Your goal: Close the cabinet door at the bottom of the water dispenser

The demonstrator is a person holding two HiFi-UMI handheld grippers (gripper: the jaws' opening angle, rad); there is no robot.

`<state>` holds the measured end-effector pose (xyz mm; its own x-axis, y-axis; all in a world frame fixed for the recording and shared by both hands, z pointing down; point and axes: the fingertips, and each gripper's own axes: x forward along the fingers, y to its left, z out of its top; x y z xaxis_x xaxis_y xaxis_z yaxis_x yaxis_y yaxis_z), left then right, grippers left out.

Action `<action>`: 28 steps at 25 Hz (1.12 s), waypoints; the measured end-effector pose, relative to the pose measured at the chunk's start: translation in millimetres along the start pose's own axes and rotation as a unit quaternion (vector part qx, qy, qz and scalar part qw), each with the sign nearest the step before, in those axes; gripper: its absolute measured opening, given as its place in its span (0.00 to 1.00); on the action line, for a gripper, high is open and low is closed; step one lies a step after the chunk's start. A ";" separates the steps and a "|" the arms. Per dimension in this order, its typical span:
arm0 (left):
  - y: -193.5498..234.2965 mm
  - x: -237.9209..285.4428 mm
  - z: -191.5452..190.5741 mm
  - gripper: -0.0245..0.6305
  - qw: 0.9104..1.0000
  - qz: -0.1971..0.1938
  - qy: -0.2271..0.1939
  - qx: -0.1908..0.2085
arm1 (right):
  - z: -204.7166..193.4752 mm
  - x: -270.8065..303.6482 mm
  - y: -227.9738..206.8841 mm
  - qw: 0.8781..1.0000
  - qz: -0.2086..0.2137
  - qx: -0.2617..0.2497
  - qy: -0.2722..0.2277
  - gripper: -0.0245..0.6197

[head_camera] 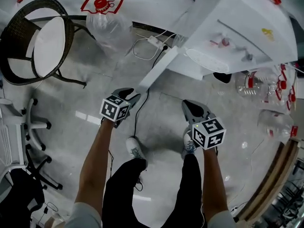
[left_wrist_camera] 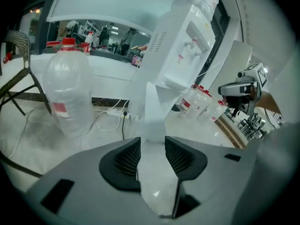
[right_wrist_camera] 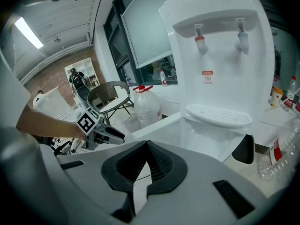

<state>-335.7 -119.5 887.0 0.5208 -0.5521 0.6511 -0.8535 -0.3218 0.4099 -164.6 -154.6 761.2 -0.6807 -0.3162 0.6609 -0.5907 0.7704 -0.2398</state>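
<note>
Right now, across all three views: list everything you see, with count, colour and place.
water dispenser: 1, white, top right of head view
cabinet door: 1, white, swung open at the dispenser's base, toward the left gripper
large jug: 1, clear with red cap, floor left of dispenser
smaller bottles: several, clear with red caps, floor right of dispenser
power strip: 1, white, with cables, floor beyond the door
wicker chair: 1, dark with white seat, top left
office chair: 1, white and black, left edge
left gripper: 1, grey, jaws apart, nothing gripped, lined up with the door edge
right gripper: 1, grey, jaws together, empty
legs: 2, black trousers, bottom centre
</note>
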 end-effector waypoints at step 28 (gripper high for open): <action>-143.9 85.3 -12.1 0.33 0.990 -0.084 0.060 0.101 | -77.9 -85.8 -86.1 0.989 -0.129 0.069 -0.018 0.08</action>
<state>-168.2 -111.1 891.3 0.6443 -0.3859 0.6603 -0.7339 -0.5548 0.3919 -21.6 -150.7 780.5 -0.5130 -0.5140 0.6875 -0.7986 0.5795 -0.1626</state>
